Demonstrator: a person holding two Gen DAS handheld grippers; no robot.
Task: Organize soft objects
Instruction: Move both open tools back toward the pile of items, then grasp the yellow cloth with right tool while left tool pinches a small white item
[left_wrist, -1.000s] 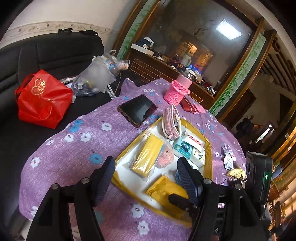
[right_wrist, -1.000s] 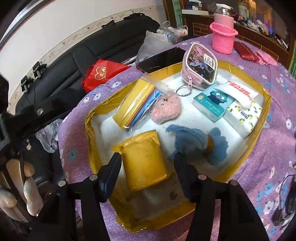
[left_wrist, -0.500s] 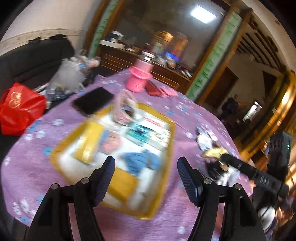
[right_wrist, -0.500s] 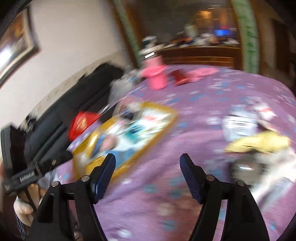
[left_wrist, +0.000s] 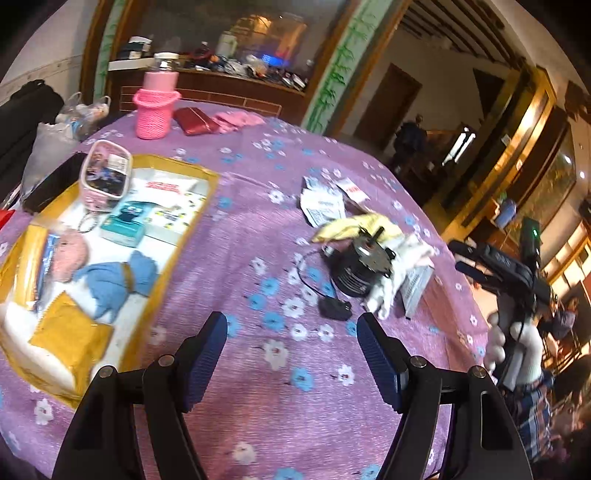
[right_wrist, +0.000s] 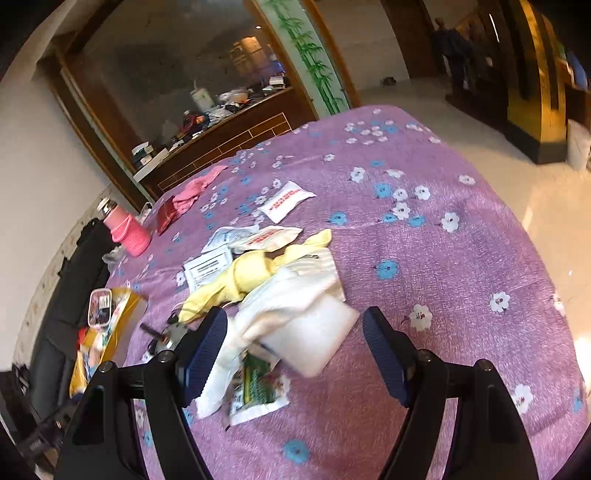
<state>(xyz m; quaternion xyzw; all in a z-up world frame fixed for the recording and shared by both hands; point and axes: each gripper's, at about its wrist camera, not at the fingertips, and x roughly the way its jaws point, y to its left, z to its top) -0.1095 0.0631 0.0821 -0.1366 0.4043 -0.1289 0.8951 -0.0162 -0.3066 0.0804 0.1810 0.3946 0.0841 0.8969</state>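
Right gripper (right_wrist: 293, 349) spread wide, nothing held, above a heap of soft items: white cloth (right_wrist: 295, 291) between its fingers, yellow cloth (right_wrist: 243, 277) just behind. Left gripper (left_wrist: 291, 356) equally wide and empty over the purple flowered tablecloth (left_wrist: 258, 229). Yellow tray (left_wrist: 207, 192) to its left holds a blue cloth (left_wrist: 110, 282) and packets. Pink cup (left_wrist: 155, 110) at the far edge.

The tray (left_wrist: 207, 206) lies left of the left tool (left_wrist: 291, 354) on the bench (left_wrist: 258, 229); the cloth pile (right_wrist: 280, 291) lies just ahead of the right tool (right_wrist: 295, 350).
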